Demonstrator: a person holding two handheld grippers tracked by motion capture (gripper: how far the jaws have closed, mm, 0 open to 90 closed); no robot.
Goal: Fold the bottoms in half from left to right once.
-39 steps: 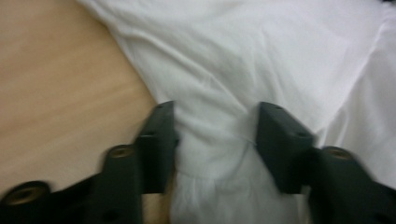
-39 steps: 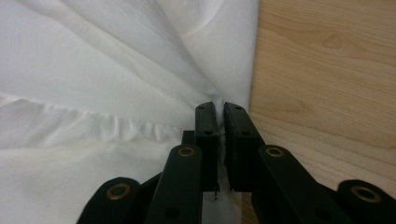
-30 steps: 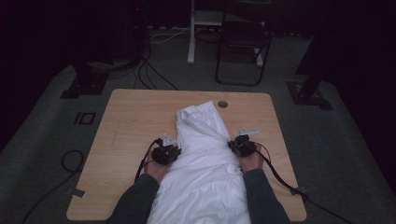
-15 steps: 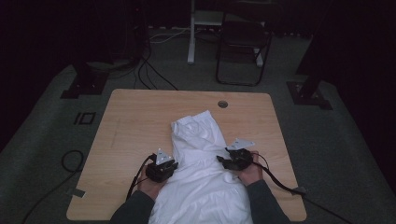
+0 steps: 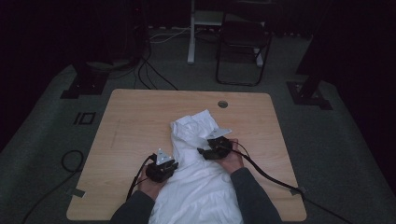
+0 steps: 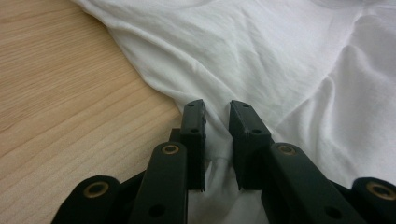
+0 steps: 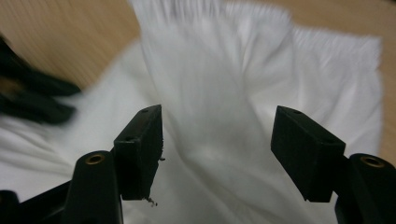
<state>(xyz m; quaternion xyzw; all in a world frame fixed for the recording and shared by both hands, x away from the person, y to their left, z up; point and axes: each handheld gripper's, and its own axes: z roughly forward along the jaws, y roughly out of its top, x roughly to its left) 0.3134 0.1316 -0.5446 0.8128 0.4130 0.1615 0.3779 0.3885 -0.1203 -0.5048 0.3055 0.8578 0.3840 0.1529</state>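
Observation:
A white garment (image 5: 196, 186) lies crumpled on the wooden table (image 5: 140, 121), running from the near edge up past the middle. At the garment's left edge, my left gripper (image 5: 161, 168) is shut on a fold of the white cloth (image 6: 280, 70), which is pinched between its narrow-set jaws (image 6: 217, 112). My right gripper (image 5: 215, 148) hovers over the garment's upper right part. Its jaws (image 7: 217, 114) have just been opening and stand wide, with the cloth (image 7: 219, 70) below them and nothing pressed between the pads.
A round cable hole (image 5: 222, 103) sits in the table's far side. The right gripper's cable (image 5: 271, 175) trails off the table's right edge. On the floor beyond the table are a folding chair (image 5: 243, 42), stand bases (image 5: 84, 86) and loose cables (image 5: 70, 161).
Both hands drew back toward the near edge, pulling the garment nearer. The right gripper then moved left and away, over the cloth. The left gripper has stayed put for the last half second.

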